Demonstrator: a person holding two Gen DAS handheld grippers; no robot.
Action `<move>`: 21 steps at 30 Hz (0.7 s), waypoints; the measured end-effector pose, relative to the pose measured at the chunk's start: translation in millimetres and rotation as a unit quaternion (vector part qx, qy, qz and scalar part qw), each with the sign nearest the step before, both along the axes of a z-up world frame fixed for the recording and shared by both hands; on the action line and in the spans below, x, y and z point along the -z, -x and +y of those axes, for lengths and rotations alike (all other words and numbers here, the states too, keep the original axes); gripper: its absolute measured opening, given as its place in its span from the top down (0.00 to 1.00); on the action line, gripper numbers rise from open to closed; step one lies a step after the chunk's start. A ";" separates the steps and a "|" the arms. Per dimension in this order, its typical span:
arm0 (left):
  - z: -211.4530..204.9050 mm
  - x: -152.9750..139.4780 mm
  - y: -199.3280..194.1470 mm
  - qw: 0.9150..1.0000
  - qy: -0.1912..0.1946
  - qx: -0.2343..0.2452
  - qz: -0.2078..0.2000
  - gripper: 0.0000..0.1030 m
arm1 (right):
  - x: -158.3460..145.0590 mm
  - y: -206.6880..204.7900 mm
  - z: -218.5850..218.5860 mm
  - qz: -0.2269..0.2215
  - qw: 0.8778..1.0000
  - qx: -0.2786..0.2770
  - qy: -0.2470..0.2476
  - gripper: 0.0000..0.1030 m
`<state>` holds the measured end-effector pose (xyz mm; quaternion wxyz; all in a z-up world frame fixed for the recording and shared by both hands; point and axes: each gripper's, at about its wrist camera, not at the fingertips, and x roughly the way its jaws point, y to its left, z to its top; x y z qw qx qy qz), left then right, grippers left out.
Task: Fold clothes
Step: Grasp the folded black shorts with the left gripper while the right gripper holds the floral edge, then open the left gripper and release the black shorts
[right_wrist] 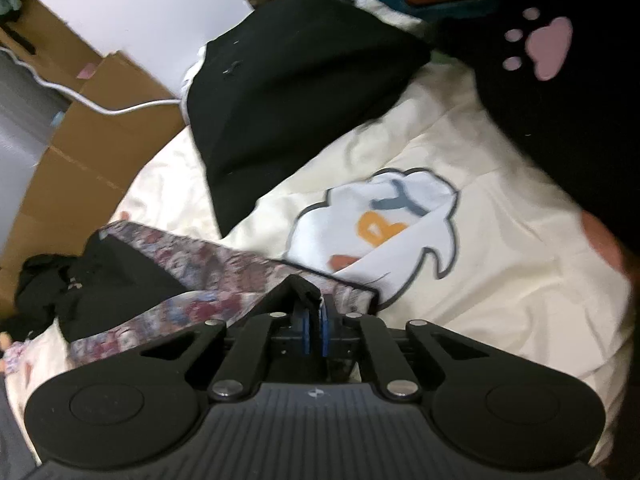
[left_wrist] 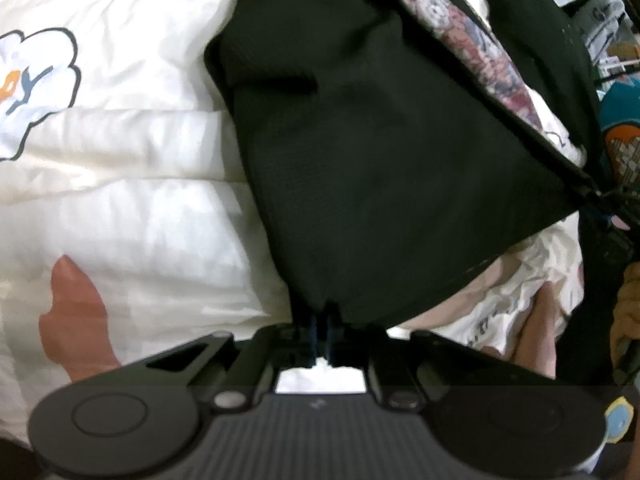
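A black garment (left_wrist: 380, 152) with a floral band (left_wrist: 472, 40) along its upper right edge hangs spread over the bed in the left wrist view. My left gripper (left_wrist: 325, 318) is shut on its lower corner. The garment's far corner is drawn taut to a point at the right edge of that view. In the right wrist view my right gripper (right_wrist: 316, 308) is shut on the black hem where the floral band (right_wrist: 208, 268) ends. The rest of the garment (right_wrist: 120, 280) droops away to the left.
A cream duvet (right_wrist: 500, 280) with a cloud print (right_wrist: 380, 220) covers the bed. A folded black garment (right_wrist: 288, 92) lies further back. A black sleeve with a pink paw print (right_wrist: 552, 48) is at upper right. Cardboard boxes (right_wrist: 80, 168) stand beyond the bed's left edge.
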<state>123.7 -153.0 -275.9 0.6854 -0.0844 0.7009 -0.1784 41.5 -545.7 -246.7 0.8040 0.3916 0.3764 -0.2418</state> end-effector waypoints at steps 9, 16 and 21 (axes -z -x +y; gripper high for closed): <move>-13.7 0.0 5.6 0.999 -0.029 0.023 0.000 0.96 | 17.4 3.6 -1.0 0.018 0.999 0.032 0.001 0.96; -10.8 -20.4 5.1 0.999 -0.041 0.026 -0.011 0.78 | 3.8 1.9 -0.8 0.032 0.999 0.036 0.009 0.77; -2.9 -51.0 0.2 0.999 -0.031 0.019 -0.027 0.72 | -10.2 -3.2 12.5 0.070 0.996 0.015 0.058 0.72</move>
